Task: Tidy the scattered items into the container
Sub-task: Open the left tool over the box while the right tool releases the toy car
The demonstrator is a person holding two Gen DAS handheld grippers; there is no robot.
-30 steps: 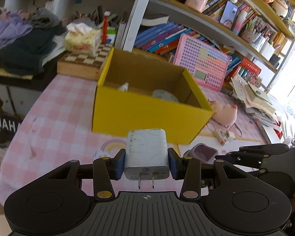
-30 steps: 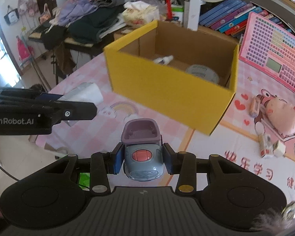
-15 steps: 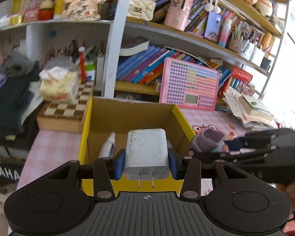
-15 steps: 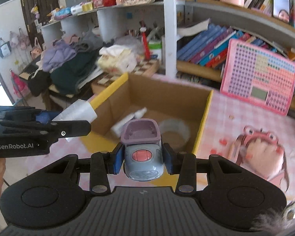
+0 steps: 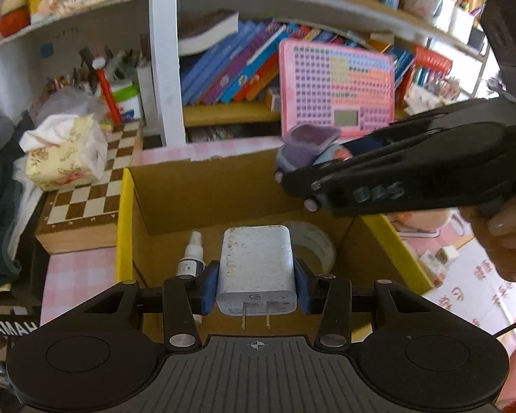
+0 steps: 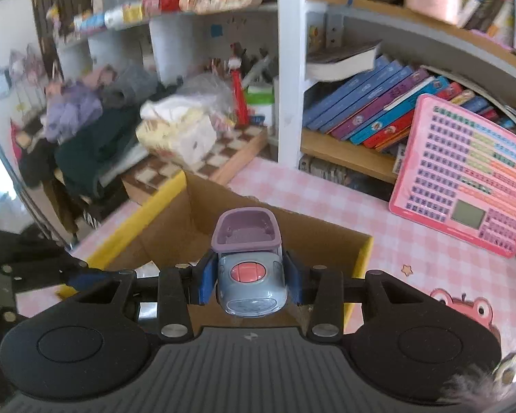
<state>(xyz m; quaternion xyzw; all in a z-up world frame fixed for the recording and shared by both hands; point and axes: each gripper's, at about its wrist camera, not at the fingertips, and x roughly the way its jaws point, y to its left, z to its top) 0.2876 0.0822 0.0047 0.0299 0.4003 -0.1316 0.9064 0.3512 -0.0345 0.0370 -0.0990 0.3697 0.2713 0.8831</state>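
My left gripper [image 5: 256,284] is shut on a white plug-in charger [image 5: 256,265], held over the open yellow cardboard box [image 5: 124,227]. Inside the box lie a small spray bottle [image 5: 191,254] and a roll of clear tape [image 5: 314,244]. My right gripper [image 6: 246,280] is shut on a grey-blue toy car with a purple back [image 6: 247,261], held above the box's far wall [image 6: 292,230]. The right gripper with the car [image 5: 306,153] also shows in the left wrist view, above the box's right side.
A checkered board box [image 5: 86,203] with a tissue pack [image 5: 65,155] stands left of the box. A pink toy keyboard [image 6: 471,179] leans on the bookshelf behind. Books [image 5: 237,69] fill the shelf. Small items [image 5: 437,258] lie right of the box on the pink cloth.
Both grippers have moved forward and over the box, each still holding its item. The right gripper now reaches in above the box's right side.
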